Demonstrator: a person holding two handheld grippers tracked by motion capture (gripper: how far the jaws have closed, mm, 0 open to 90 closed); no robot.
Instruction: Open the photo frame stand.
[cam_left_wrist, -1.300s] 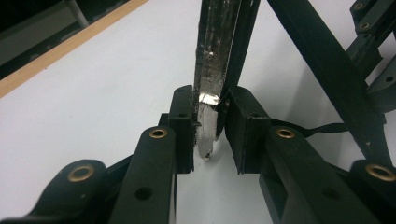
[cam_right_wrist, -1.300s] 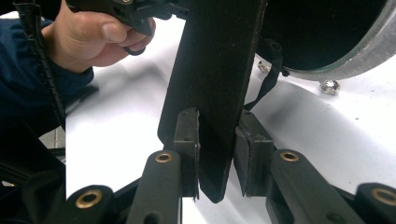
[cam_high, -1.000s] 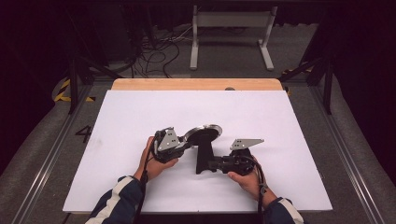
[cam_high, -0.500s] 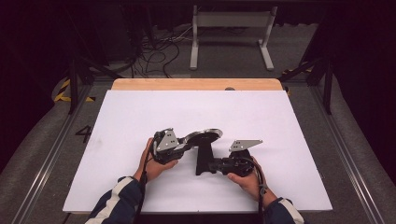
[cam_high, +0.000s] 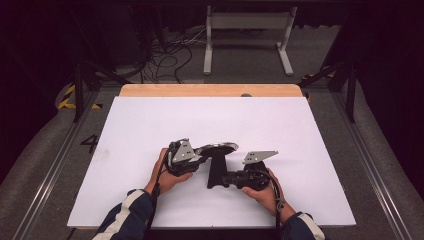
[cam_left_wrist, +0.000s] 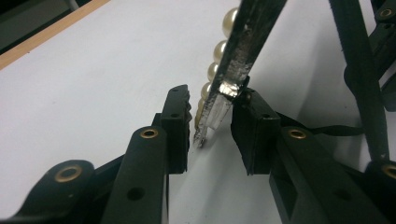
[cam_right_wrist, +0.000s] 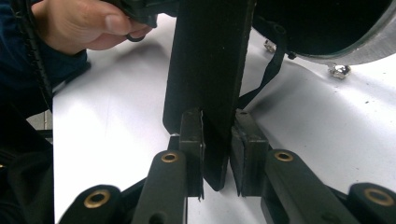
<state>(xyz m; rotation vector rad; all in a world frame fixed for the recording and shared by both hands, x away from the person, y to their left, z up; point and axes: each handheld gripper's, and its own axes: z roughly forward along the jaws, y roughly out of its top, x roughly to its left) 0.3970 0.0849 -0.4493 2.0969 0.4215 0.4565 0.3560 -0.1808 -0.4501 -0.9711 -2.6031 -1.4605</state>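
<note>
Mirror and stand brought closer together, both gripped.
Left gripper (cam_left_wrist: 210, 126) clamps the pearl-rimmed round mirror's (cam_high: 217, 148) edge, now tilted lower; right gripper (cam_right_wrist: 218, 154) clenches the flat black stand (cam_high: 216, 170) at table centre.

Your left tool (cam_left_wrist: 212, 135) has matt black plastic jaws around a scuffed, shiny metal rim (cam_left_wrist: 233, 70); glossy pearl beads (cam_left_wrist: 219, 49) sit behind, on the smooth white counter (cam_left_wrist: 93, 70).

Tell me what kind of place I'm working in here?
Probably a lab recording rig: a white-covered table on grey carpet, metal floor rails alongside, loose cables and a white stand frame behind it.
</note>
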